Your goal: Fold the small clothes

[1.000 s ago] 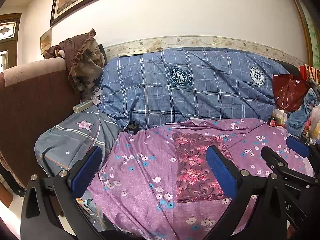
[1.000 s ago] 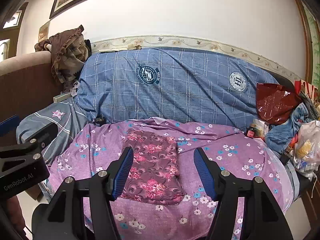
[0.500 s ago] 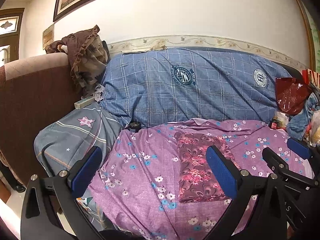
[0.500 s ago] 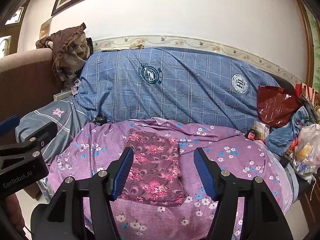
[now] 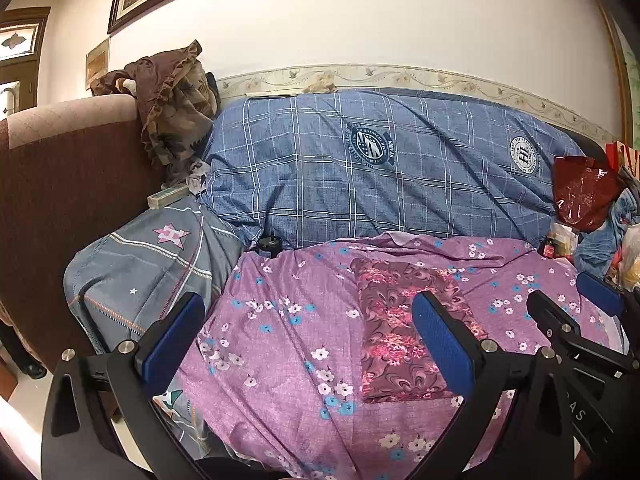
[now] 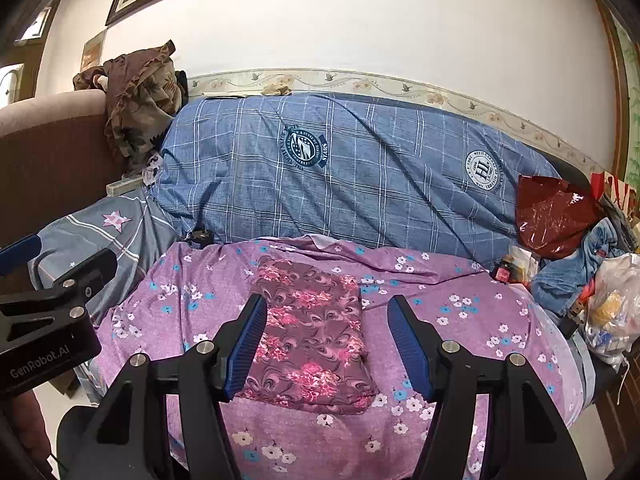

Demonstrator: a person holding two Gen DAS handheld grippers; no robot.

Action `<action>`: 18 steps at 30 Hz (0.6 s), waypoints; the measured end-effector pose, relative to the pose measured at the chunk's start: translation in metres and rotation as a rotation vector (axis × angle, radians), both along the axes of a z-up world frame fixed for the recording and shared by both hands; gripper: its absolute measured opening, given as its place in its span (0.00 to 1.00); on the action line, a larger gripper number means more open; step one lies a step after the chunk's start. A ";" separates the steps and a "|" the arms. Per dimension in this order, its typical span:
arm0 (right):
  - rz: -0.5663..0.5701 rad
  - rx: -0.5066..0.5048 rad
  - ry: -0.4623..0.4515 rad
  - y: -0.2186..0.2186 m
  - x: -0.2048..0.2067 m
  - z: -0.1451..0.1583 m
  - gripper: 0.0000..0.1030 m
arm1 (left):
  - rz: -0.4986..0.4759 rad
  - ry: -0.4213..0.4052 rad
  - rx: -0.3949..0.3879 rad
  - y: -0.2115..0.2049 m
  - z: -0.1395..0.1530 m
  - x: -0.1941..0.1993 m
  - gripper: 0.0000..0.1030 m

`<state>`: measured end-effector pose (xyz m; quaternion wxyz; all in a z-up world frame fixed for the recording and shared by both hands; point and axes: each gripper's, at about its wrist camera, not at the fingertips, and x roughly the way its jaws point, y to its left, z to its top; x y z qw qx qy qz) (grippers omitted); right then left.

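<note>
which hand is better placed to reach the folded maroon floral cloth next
Right, probably: the folded maroon floral cloth lies straight ahead between the right gripper's open fingers, while the left gripper points beside it.

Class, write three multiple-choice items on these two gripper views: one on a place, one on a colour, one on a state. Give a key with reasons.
1. Where does the folded cloth lie?
A. on the purple flowered sheet
B. on the blue checked cover
C. on the floor

2. What colour are the gripper pads?
A. red
B. blue
C. white

3. How does the right gripper stand?
A. shut on the cloth
B. shut, empty
C. open, holding nothing

Key: 1 A, purple sheet shows all round the cloth. 2 B, both views show blue pads. 3 C, its jaws stand apart above the cloth, clear of it.
</note>
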<state>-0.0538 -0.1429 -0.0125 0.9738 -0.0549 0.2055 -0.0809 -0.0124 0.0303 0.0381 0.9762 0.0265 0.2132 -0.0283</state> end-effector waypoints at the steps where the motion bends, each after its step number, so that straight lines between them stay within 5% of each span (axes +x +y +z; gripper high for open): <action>1: 0.001 -0.002 0.001 0.001 0.000 0.000 0.63 | 0.000 0.000 -0.002 0.000 0.000 0.000 1.00; 18: 0.006 -0.019 0.009 0.005 0.007 -0.003 0.63 | -0.007 0.011 -0.027 0.007 -0.006 0.004 1.00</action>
